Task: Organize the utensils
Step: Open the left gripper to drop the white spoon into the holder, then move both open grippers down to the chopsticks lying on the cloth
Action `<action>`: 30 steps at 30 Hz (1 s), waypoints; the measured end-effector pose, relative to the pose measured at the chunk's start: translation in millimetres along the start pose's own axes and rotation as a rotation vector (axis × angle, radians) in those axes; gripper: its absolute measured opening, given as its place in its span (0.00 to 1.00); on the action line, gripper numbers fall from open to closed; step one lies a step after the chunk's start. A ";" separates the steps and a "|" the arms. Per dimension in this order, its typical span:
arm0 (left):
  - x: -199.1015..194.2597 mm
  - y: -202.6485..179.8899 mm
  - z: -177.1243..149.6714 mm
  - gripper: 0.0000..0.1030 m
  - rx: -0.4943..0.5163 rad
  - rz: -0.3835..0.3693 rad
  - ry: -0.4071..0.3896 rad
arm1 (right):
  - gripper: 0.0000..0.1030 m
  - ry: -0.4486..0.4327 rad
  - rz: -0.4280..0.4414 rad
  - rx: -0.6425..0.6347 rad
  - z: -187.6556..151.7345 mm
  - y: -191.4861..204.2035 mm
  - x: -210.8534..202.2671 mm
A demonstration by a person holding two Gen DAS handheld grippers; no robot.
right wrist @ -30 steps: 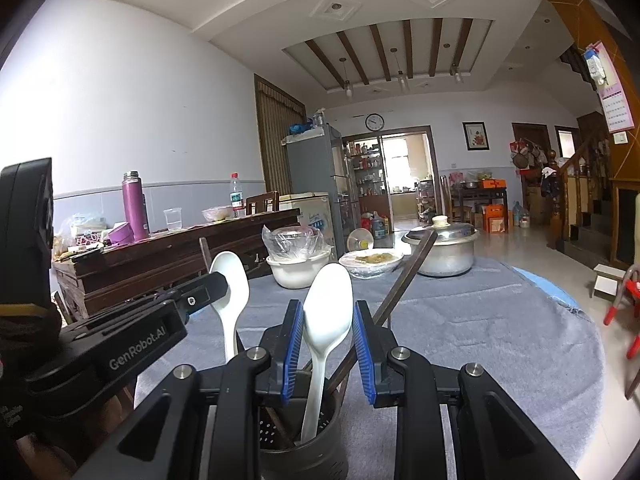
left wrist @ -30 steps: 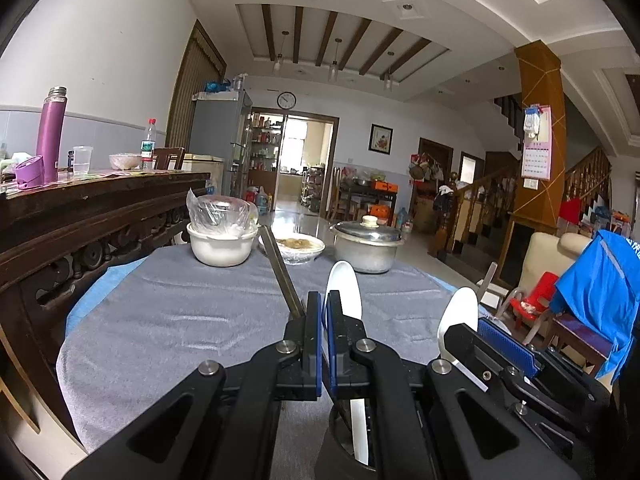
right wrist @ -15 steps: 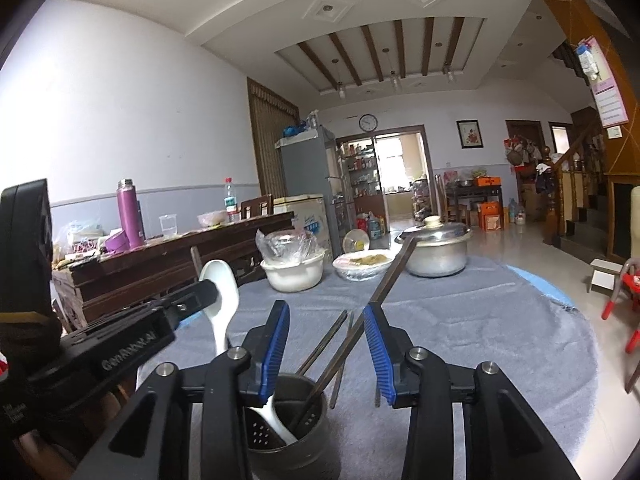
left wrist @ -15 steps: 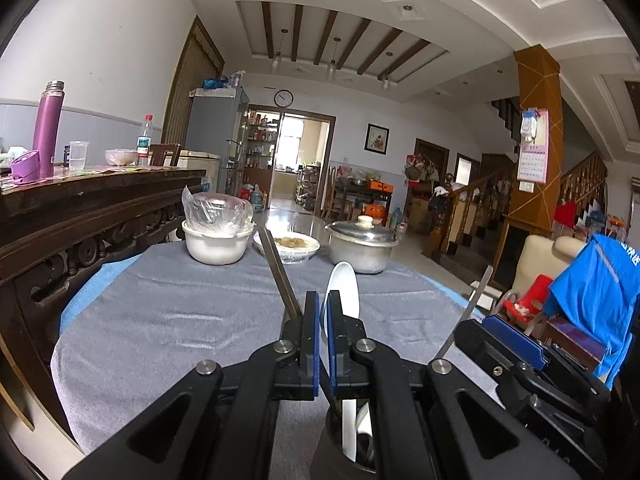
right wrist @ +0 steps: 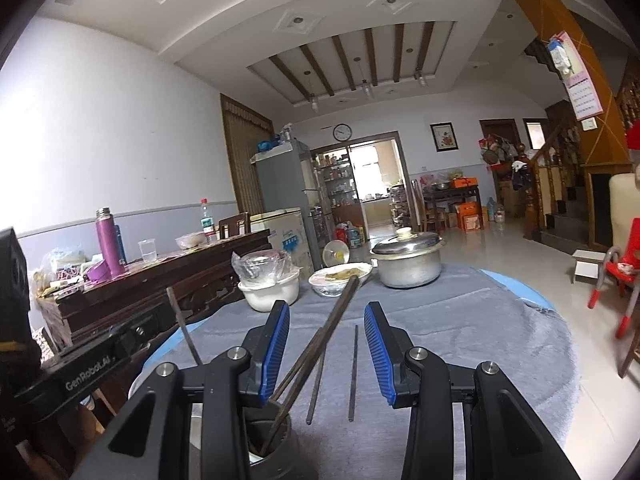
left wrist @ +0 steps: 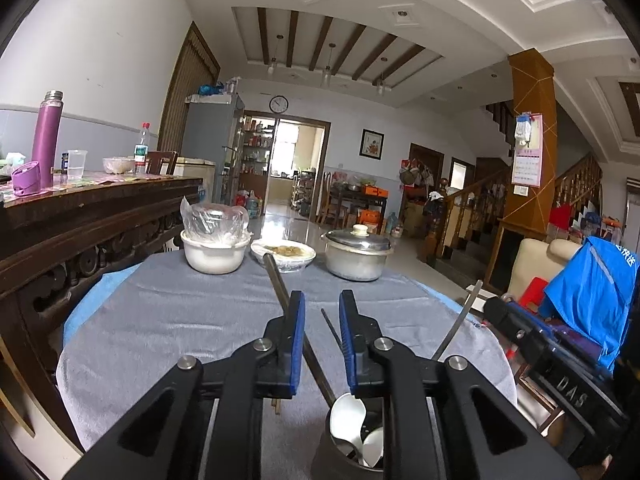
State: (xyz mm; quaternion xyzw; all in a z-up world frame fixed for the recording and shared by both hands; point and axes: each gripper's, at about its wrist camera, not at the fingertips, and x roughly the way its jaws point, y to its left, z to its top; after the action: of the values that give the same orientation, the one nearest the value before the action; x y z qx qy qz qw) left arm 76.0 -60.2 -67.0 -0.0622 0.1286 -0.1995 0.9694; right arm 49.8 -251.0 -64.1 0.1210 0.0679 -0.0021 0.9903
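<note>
Utensil holder [left wrist: 340, 456] stands on the grey cloth [left wrist: 160, 332], below both grippers. Inside: two white spoons [left wrist: 348, 414], dark chopsticks [right wrist: 320, 344] leaning out. Two more chopsticks [right wrist: 352, 372] lie flat on the cloth beside it. Left gripper [left wrist: 322, 300]: jaws opening, nothing pinched. Right gripper [right wrist: 326, 312]: jaws apart, gripping nothing. Far side: white bowl [left wrist: 214, 254] with a plastic bag in it, food dish [left wrist: 284, 254], lidded pot [left wrist: 356, 254].
</note>
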 end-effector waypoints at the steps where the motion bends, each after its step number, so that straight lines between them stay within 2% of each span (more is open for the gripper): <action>1: -1.1 2.1 1.6 0.17 -0.008 0.005 -0.001 | 0.41 -0.002 -0.005 0.002 0.8 -1.6 -0.7; 3: -4.5 3.9 4.9 0.18 -0.014 0.014 -0.011 | 0.41 -0.004 -0.020 0.006 2.5 -5.2 -2.1; 5: -8.6 6.8 9.9 0.29 -0.017 0.031 -0.022 | 0.41 -0.001 -0.030 0.025 4.5 -11.2 -2.4; 7: -12.9 8.4 13.6 0.63 -0.019 0.050 -0.022 | 0.41 0.005 -0.043 0.048 6.9 -16.8 -2.4; 10: -22.3 11.9 12.6 0.79 0.005 0.068 -0.010 | 0.41 0.009 -0.063 0.085 10.4 -28.3 -4.8; 15: -29.8 29.4 3.4 0.86 -0.011 0.085 0.069 | 0.43 0.028 -0.097 0.156 13.0 -50.4 -6.7; 19: -25.4 51.2 -10.0 0.86 -0.054 0.123 0.183 | 0.43 0.069 -0.111 0.231 10.7 -69.4 -4.2; 25: -19.2 77.0 -23.0 0.86 -0.080 0.215 0.250 | 0.43 0.131 -0.135 0.291 2.2 -87.0 0.4; 30: -5.7 94.3 -34.6 0.86 -0.086 0.263 0.323 | 0.43 0.190 -0.133 0.356 -8.3 -101.3 10.1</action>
State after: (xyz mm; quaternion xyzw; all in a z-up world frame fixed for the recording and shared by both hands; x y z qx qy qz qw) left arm 96.4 25.7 -115.2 -0.0534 0.2979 -0.0729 0.9503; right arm 56.7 -347.2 -97.7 0.2890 0.1674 -0.0679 0.9401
